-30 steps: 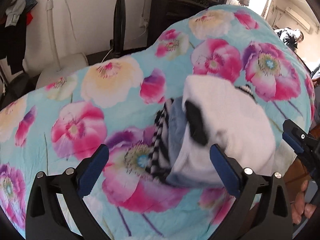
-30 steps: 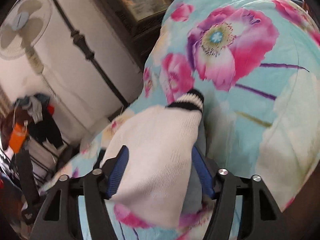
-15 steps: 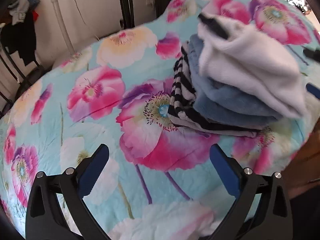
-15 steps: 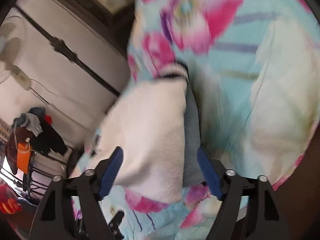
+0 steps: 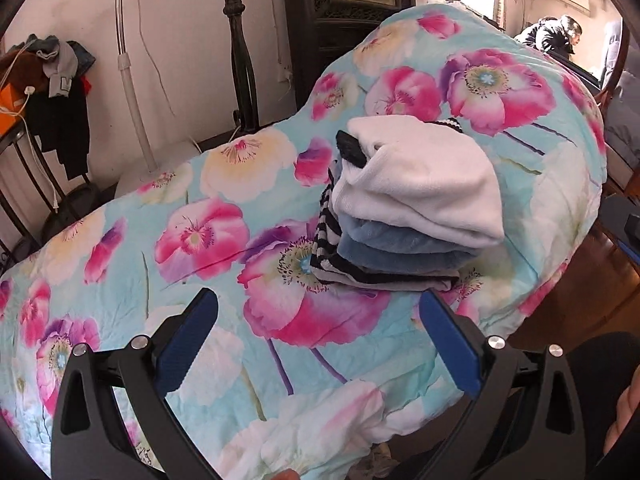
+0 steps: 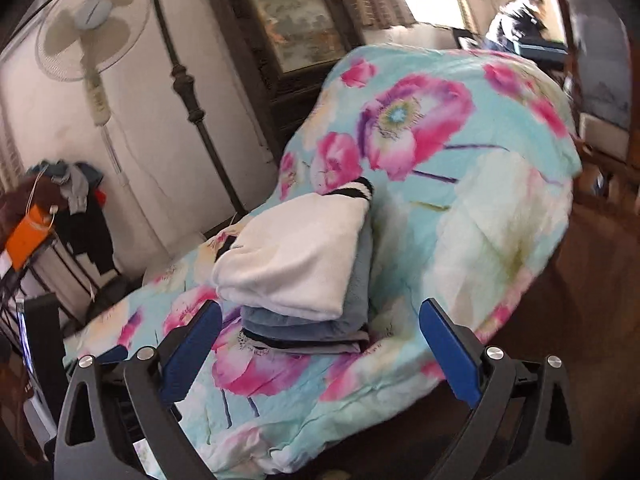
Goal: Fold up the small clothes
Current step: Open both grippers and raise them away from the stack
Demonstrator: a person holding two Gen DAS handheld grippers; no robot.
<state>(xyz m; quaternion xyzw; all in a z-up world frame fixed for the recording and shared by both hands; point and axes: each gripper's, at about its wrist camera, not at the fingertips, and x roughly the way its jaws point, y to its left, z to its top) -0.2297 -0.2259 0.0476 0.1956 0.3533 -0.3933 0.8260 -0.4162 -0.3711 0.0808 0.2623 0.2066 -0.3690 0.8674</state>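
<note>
A floral quilt (image 5: 248, 240) is spread wide. A folded clothes stack (image 5: 404, 216), white garment (image 6: 296, 256) on top, is set on it. The left gripper (image 5: 318, 344) is spread, empty. The right gripper's (image 6: 320, 344) jaws, just opened, are spread wide, nothing between them.

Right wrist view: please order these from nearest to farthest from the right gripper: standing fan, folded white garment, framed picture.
1. Folded white garment, top of the pile, just ahead of the right gripper.
2. Standing fan, far left by the wall.
3. Framed picture, behind the bed; close to the fan's range, so uncertain.
</note>
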